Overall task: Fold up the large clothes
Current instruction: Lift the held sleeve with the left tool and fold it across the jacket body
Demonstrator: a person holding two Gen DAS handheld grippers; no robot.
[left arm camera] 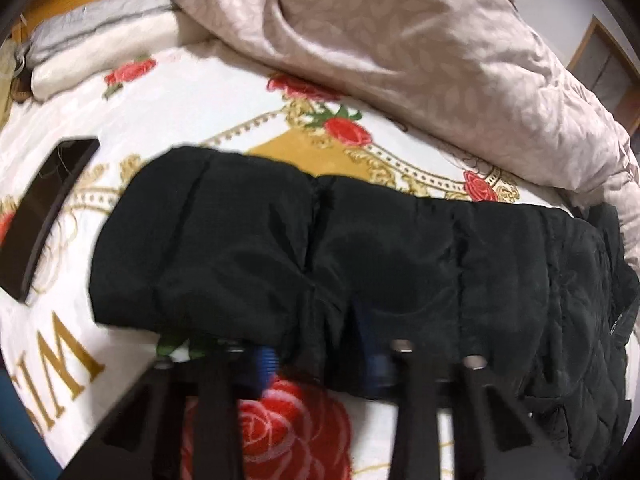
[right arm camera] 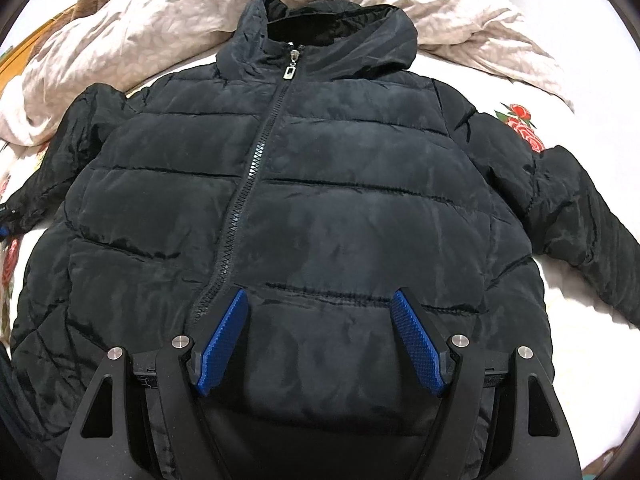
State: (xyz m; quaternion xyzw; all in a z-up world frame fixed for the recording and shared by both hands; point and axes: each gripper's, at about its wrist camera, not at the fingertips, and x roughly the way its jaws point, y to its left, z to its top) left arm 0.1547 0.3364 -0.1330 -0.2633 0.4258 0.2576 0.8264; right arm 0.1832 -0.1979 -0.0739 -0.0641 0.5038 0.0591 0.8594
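A black hooded puffer jacket (right arm camera: pixel 320 184) lies front up and zipped on the bed, sleeves spread to both sides. My right gripper (right arm camera: pixel 320 316) is open, its blue pads (right arm camera: pixel 416 344) spread over the jacket's lower front, holding nothing. In the left wrist view one black sleeve (left arm camera: pixel 304 248) lies across the frame. My left gripper (left arm camera: pixel 320 364) is at the sleeve's near edge; its blue pads (left arm camera: pixel 264 368) are partly under the fabric, with cloth between them. The view is blurred, so I cannot tell whether they grip.
The bed has a white blanket with red roses (left arm camera: pixel 224 96). A crumpled beige duvet (left arm camera: pixel 400 40) lies behind the jacket. A dark phone (left arm camera: pixel 44 208) lies left of the sleeve. Folded white and grey bedding (left arm camera: pixel 96 40) sits at the far left.
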